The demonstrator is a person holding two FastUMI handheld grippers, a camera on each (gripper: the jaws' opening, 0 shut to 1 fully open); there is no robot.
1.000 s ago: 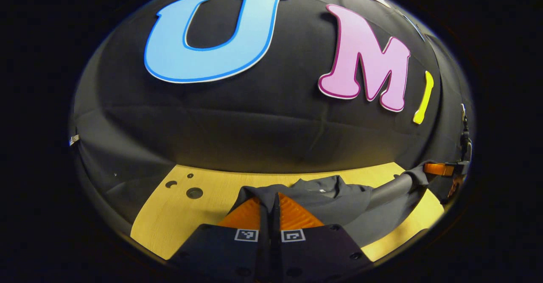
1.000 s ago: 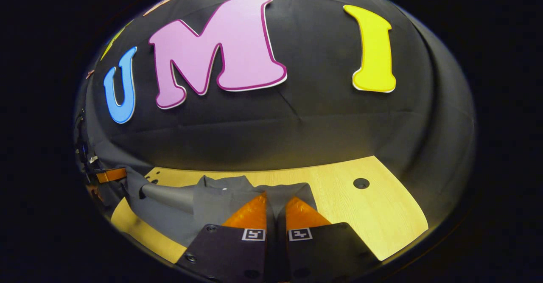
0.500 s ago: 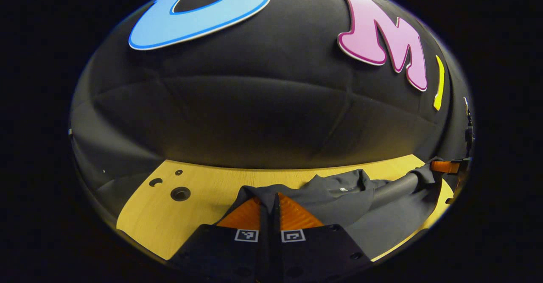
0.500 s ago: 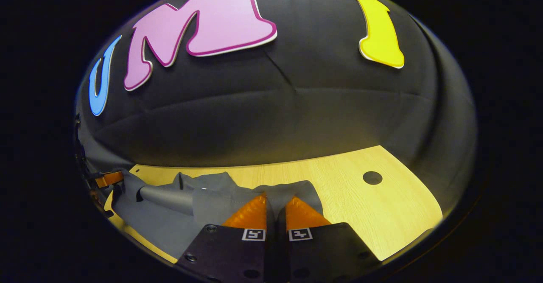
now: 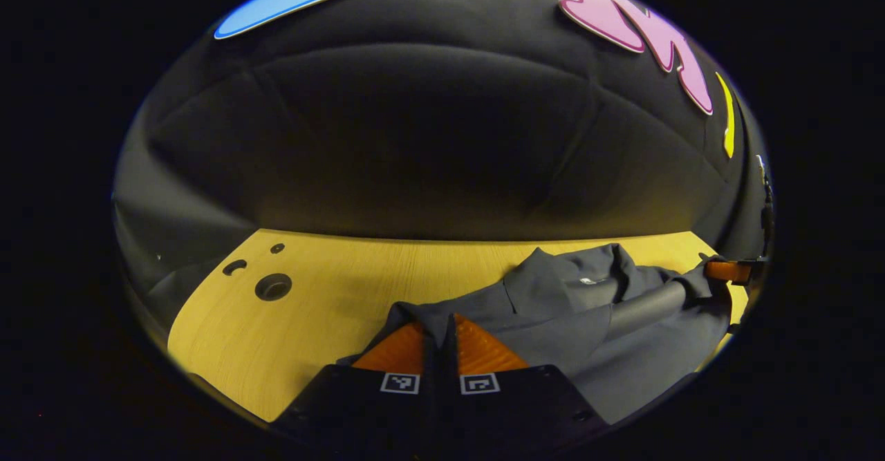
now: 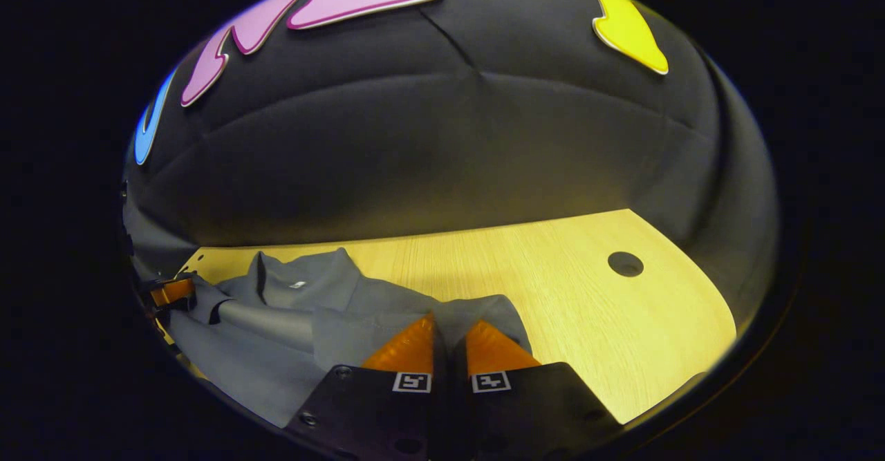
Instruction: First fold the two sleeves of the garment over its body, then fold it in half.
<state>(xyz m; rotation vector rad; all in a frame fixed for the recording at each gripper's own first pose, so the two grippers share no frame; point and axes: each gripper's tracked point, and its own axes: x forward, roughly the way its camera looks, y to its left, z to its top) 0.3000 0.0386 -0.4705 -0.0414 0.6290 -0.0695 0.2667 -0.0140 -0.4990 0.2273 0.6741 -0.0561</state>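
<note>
Our left tool (image 5: 440, 330) and right tool (image 6: 449, 333) each stay pinched shut on a bottom corner of the grey garment (image 6: 290, 309). Since a second ago we have carried that hem toward the collar (image 5: 588, 274); the half-fold over the wooden surface (image 6: 553, 274) is nearly complete.

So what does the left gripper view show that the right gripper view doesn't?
Left gripper view: a cluster of three holes in the table, and the right hand-held gripper far off at the garment's other end. Right gripper view: a single hole, and the left hand-held gripper far off. Both: the grey garment, collar up, on the wooden table, with each view's own fingers closed on its cloth.
</note>
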